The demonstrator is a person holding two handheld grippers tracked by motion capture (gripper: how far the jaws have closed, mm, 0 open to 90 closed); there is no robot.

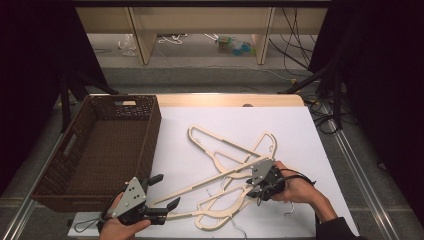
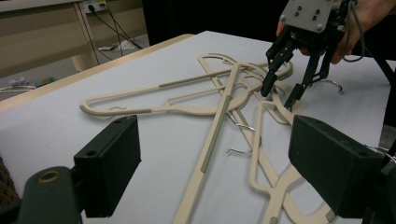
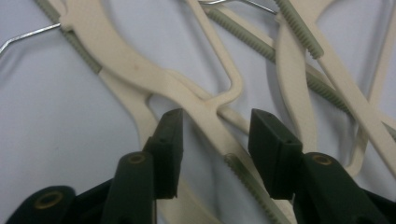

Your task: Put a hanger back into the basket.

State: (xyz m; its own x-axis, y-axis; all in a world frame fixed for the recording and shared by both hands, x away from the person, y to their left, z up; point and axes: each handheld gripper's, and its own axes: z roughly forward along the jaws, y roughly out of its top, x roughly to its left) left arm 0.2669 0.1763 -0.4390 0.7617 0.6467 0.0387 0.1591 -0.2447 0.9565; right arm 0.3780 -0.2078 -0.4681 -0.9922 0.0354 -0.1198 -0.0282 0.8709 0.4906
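Straddling a cream hanger arm in the pile, my right gripper stands half-open; my left gripper, at seven o'clock, gapes wide.

Grey floor with cables, pale wooden shelf unit, dark curtains either side.

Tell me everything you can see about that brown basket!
The basket is dark brown, woven like wicker, and rectangular with tall walls. Cut-out handles show in its far and left walls. It looks empty, sits upright at the table's left edge beside the white sheet, and nothing grips it.
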